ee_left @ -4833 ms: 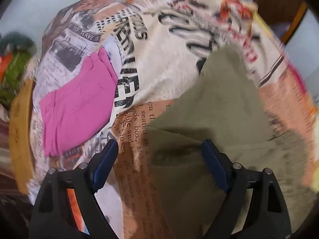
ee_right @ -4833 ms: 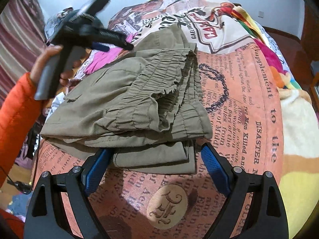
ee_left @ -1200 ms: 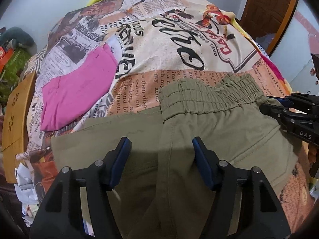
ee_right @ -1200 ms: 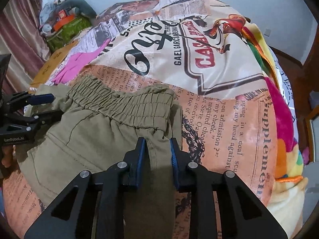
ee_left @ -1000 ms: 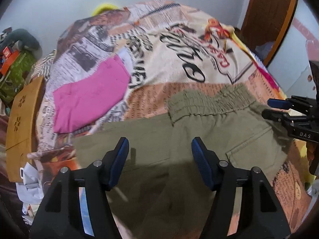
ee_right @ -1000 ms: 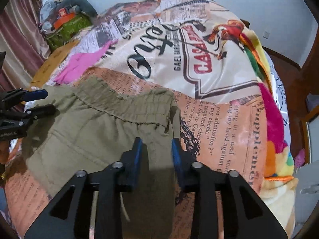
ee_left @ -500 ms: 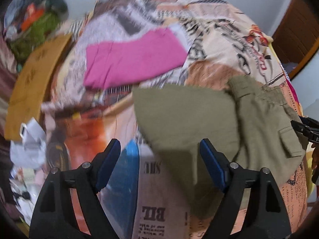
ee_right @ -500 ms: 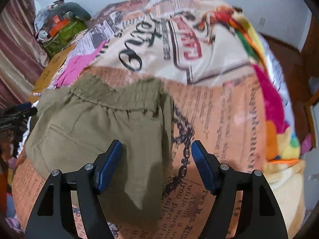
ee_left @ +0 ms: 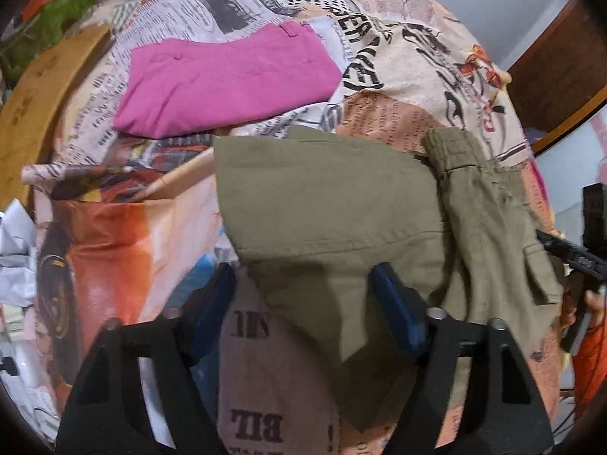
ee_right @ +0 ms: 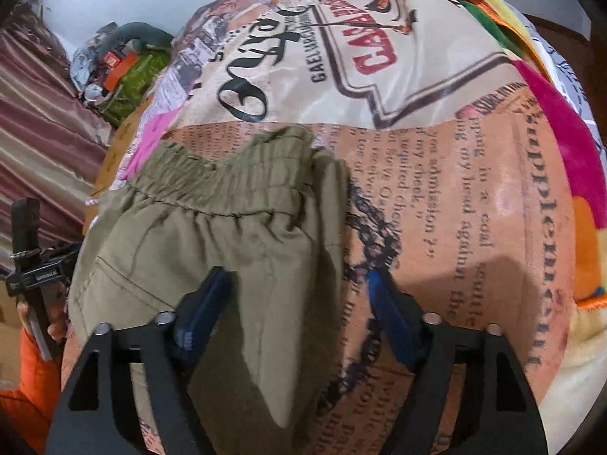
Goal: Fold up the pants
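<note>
Left wrist view: left gripper (ee_left: 303, 303) at the bottom of the frame, jaws released and apart, having just been closing in — the lower edge of the olive pants (ee_left: 341, 208) lies between the blue pads (ee_left: 394, 311) but they don't press on it. Pants sit folded at centre and right of frame on the newspaper-print bedspread (ee_left: 398, 76), elastic waistband toward the upper right, flap pocket at the right edge. Pink folded garment (ee_left: 227, 79) in the upper left, just beyond the pants, apart from them. Wooden board (ee_left: 34, 98) at the left edge, crumpled white paper (ee_left: 15, 258) below it. Right gripper (ee_left: 580, 250) comes in at the far right edge next to the pocket, orange sleeve (ee_left: 592, 356) beneath it. Right wrist view: right gripper (ee_right: 299, 311) at the bottom, jaws likewise released after narrowing — the right-hand edge of the pants (ee_right: 212, 227) lies between the pads, not pinched. Gathered waistband across the centre, bedspread (ee_right: 455, 189) bare to the right. Left gripper (ee_right: 38, 265) at the left edge, held by a hand (ee_right: 57, 322) in an orange sleeve. Striped curtain (ee_right: 41, 144) upper left — clutter pile (ee_right: 121, 60) beside it.
</note>
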A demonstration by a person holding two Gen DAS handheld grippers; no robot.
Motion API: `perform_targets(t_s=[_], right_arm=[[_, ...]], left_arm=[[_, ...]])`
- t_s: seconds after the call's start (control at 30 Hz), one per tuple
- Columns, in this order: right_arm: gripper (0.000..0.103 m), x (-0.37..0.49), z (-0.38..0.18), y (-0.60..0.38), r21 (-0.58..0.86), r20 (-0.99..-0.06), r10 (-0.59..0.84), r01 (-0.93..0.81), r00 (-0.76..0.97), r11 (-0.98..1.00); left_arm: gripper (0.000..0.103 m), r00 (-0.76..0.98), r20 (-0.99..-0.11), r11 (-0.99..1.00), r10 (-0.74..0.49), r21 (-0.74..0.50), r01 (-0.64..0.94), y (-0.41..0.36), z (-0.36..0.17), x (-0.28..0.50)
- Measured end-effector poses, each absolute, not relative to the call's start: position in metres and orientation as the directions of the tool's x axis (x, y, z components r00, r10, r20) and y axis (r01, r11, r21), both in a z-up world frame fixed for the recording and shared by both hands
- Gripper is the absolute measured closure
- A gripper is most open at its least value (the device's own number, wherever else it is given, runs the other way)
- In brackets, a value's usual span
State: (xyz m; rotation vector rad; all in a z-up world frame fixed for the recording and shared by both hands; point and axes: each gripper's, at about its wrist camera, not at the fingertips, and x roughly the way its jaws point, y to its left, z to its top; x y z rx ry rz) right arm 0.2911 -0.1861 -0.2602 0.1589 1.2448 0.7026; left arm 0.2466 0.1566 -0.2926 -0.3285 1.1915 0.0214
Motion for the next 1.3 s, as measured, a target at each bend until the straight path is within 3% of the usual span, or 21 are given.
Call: perform_targets(t_s=[0.03,0.13,0.2,0.37,1.0,1.3], right_arm=[[0.054,0.29,-0.26,-0.185,0.483,-0.808,0.572,-0.397,0.141,0.78],[0.063,0.29,-0.257,-0.178,0.456,-0.819,0.551,-0.401,0.16,0.794],[0.068,0.288,-0.255,-0.177,0.45,-0.818,0.547,-0.395,0.177,0.801],[0.092,0.281,-0.239,-0.177,0.398,-0.811,0.531,-0.434,0.245,0.808],[0.096,0.245,-0.146,-0.136,0.235,-0.705,0.555,-0.592,0.442,0.771],[0.097,0.263,-0.102,-0.099,0.198,-0.635,0.582,-0.622,0.507,0.758]], left_arm=[[0.05,0.378,-0.908,0.946,-0.182,-0.266,-0.184,0.157,-0.292,0.246],[0.063,0.386,-0.909,0.952,-0.157,-0.243,-0.186,0.152,-0.289,0.249],[0.078,0.385,-0.911,0.953,-0.149,-0.237,-0.191,0.15,-0.288,0.251],[0.092,0.403,-0.907,0.96,-0.12,-0.209,-0.184,0.144,-0.28,0.252],[0.097,0.627,-0.778,0.996,0.05,-0.011,-0.093,0.126,-0.165,0.232],[0.096,0.69,-0.716,0.988,0.1,-0.01,-0.153,0.171,-0.129,0.243]])
